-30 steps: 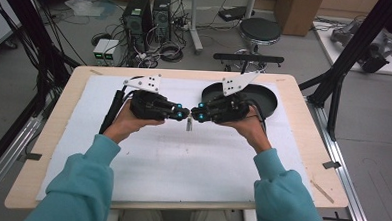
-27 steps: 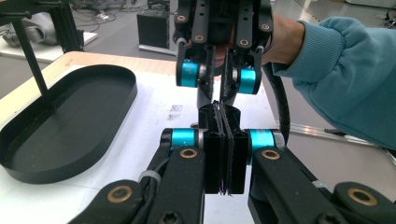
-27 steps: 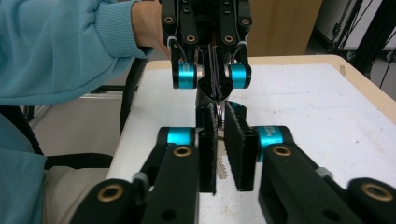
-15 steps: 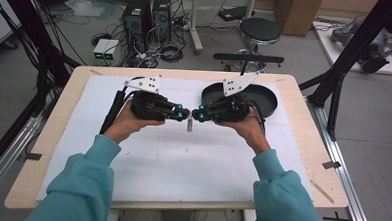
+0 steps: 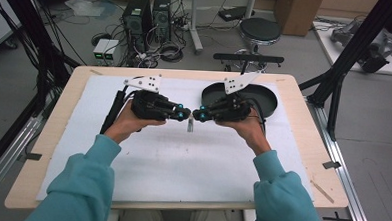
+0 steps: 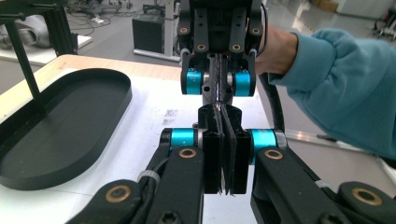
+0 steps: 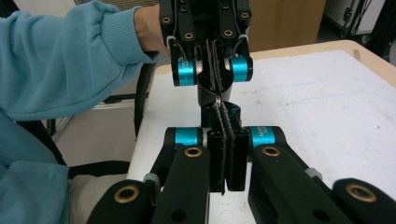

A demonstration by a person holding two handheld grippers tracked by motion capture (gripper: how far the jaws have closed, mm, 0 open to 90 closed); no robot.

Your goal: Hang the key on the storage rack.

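Observation:
My left gripper (image 5: 186,114) and right gripper (image 5: 198,114) meet tip to tip above the middle of the white mat (image 5: 181,165). A small thin grey strip (image 5: 190,125) hangs down from where the tips meet. In the left gripper view my own jaws (image 6: 224,140) are pressed together, and the right gripper (image 6: 218,86) faces them, also shut. The right gripper view shows its jaws (image 7: 226,140) shut, with a thin bright edge of the strip (image 7: 218,100) running to the left gripper (image 7: 215,70) opposite. Both seem shut on the strip, edge-on.
A black oval tray (image 5: 269,101) lies on the mat behind the right hand, seen too in the left gripper view (image 6: 60,121). A black cable (image 5: 111,114) trails left of the left hand. The wooden table edge (image 5: 303,125) borders the mat.

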